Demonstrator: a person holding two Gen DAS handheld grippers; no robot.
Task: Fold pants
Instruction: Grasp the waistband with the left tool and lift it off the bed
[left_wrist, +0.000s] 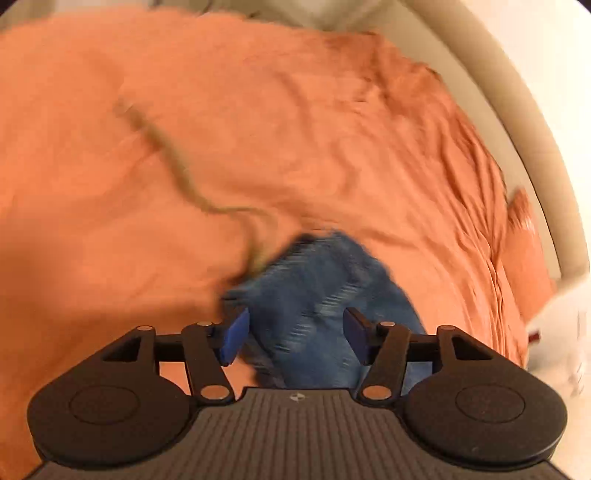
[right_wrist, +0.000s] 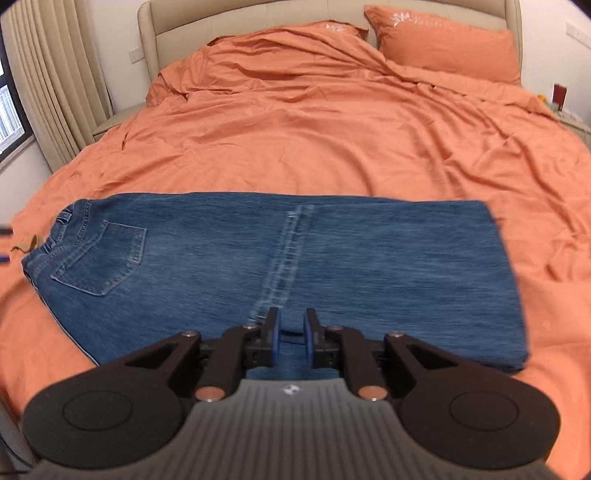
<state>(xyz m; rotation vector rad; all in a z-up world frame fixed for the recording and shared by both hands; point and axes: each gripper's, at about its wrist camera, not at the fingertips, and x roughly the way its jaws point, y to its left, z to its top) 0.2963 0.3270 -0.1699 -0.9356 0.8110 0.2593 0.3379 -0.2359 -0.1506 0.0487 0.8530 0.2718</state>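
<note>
Blue jeans (right_wrist: 295, 266) lie flat on the orange bed cover, waistband and back pocket (right_wrist: 99, 258) at the left, folded edge at the right. My right gripper (right_wrist: 293, 328) hovers over the near edge of the jeans, its jaws a narrow gap apart with nothing between them. In the blurred left wrist view my left gripper (left_wrist: 295, 338) is open, its blue pads (left_wrist: 234, 339) on either side of a bunched part of the jeans (left_wrist: 317, 295). A tan cord (left_wrist: 177, 166) trails from the jeans across the cover.
An orange duvet (right_wrist: 314, 129) covers the whole bed. Two orange pillows (right_wrist: 450, 44) lean on a beige headboard (right_wrist: 258, 14) at the far end. Curtains and a window are at the left, a bedside table with small items (right_wrist: 561, 99) at the right.
</note>
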